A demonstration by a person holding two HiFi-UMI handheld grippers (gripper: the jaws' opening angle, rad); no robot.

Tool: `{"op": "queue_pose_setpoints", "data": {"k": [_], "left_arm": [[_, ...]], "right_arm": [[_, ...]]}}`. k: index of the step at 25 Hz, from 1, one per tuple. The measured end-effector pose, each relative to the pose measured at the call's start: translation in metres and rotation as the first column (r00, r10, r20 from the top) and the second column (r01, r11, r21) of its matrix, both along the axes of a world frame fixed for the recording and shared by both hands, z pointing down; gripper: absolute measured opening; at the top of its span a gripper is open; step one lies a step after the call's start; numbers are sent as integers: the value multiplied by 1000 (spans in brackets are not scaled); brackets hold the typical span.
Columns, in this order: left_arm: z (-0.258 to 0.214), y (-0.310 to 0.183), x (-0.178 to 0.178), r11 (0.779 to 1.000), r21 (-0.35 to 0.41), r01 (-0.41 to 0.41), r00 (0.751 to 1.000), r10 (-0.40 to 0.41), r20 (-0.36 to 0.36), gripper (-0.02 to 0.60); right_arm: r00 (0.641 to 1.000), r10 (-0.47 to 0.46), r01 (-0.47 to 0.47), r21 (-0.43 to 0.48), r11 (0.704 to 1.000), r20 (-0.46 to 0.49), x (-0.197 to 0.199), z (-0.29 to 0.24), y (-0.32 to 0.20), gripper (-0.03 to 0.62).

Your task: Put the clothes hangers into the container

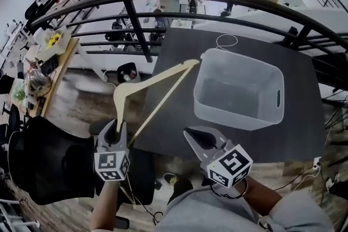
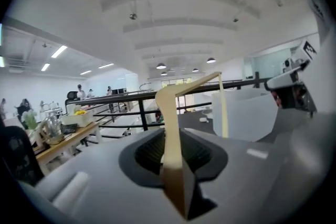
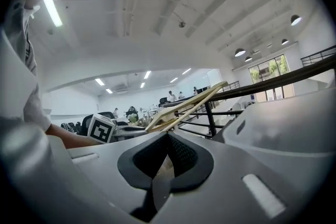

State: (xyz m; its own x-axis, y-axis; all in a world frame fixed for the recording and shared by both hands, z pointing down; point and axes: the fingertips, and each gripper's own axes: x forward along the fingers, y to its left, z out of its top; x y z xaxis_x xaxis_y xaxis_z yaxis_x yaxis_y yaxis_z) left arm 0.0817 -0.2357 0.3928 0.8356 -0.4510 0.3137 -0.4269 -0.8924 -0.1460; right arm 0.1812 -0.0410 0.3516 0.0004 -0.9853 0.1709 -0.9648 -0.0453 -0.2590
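Your left gripper (image 1: 115, 132) is clamped on one end of the wooden hanger (image 1: 152, 81). The hanger reaches ahead of its jaws toward the container (image 1: 242, 62), which sits ahead and to the right. Your right gripper (image 1: 199, 139) has its jaws together on nothing, near the container.

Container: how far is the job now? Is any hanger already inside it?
Nothing looks done: the clear plastic container is empty. In hand: the left gripper has its jaws shut on one wooden clothes hanger, its far end near the container's rim. Left: put it inside and release.
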Motion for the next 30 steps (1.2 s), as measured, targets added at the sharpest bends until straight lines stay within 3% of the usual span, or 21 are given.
{"op": "queue_pose_setpoints", "data": {"k": [5,12,18,26,30], "left_arm": [[-12,48,82,980,54,-189,981,187,51,89],[-15,109,170,913,120,-390,914,368,170,89],[-7,156,227,853,131,-506,839,450,305,89],[-7,162,252,787,143,-600,747,487,453,89],[-10,169,251,777,175,-605,739,465,489,89]], "right_arm": [[992,130,-130,25,991,1,47,-7,55,0],[960,279,-280,54,958,25,107,-3,126,0],[937,346,-348,68,935,40,156,1,180,0],[913,404,-407,75,910,55,197,10,220,0],[907,412,-418,83,904,82,204,18,241,0]]}}
